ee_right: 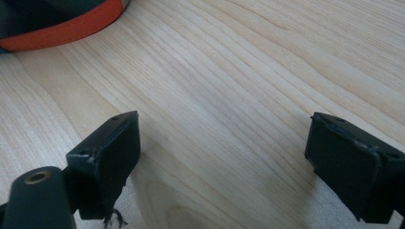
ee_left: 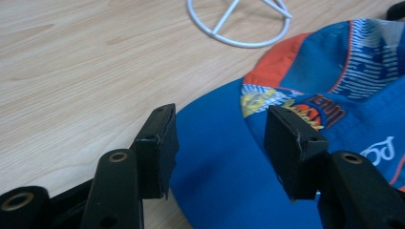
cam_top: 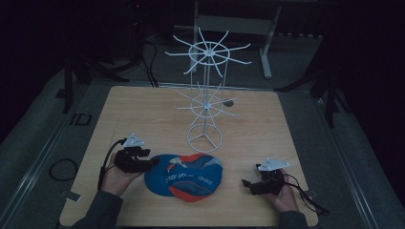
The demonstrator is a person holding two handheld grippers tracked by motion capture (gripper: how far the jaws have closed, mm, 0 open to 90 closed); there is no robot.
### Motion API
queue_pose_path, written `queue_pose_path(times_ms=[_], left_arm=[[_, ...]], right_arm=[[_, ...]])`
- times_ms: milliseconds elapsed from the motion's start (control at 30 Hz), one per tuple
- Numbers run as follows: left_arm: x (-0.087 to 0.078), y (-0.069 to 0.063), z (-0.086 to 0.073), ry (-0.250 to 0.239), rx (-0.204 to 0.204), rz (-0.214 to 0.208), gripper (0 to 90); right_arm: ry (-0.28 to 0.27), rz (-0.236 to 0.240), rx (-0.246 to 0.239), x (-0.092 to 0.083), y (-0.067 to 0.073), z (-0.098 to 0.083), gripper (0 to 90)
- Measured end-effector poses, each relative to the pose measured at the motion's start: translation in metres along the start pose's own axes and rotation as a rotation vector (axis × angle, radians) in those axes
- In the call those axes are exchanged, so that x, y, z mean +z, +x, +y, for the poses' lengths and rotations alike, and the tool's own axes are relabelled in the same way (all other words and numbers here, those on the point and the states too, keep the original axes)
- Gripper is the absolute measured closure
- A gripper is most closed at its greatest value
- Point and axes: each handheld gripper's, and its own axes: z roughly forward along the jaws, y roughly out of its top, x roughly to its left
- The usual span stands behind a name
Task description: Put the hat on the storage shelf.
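Observation:
A blue and orange cap point(cam_top: 184, 177) lies flat on the wooden table point(cam_top: 138, 114), near its front edge. My left gripper point(cam_top: 153, 163) is at the cap's left side and stands open. In the left gripper view the jaws point(ee_left: 219, 138) hover over the blue brim of the cap point(ee_left: 215, 181), and the pads do not press on it. My right gripper point(cam_top: 246, 183) rests to the right of the cap, open, with bare wood between its jaws point(ee_right: 224, 152). The orange edge of the cap point(ee_right: 62, 24) shows at the top left of the right gripper view.
A white wire display stand point(cam_top: 205, 95) with two tiers of radiating hooks rises behind the cap. Its round base ring point(ee_left: 239, 24) sits close to the cap's far side. Dark floor and metal frames surround the table.

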Motion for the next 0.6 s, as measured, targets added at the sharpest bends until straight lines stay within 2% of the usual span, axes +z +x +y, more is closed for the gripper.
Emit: queue_pose_path(times_ms=[333, 367, 600], left_arm=[[0.003, -0.018, 0.008, -0.002, 0.066, -0.047, 45.0], [0.004, -0.022, 0.01, -0.001, 0.084, -0.056, 45.0], [0.01, -0.037, 0.017, 0.0, 0.122, -0.095, 45.0]], right_arm=[[0.0, 0.0, 0.0, 0.0, 0.0, 0.0, 11.6], [0.0, 0.0, 0.0, 0.0, 0.0, 0.0, 11.6], [0.0, 0.0, 0.0, 0.0, 0.0, 0.0, 11.5]])
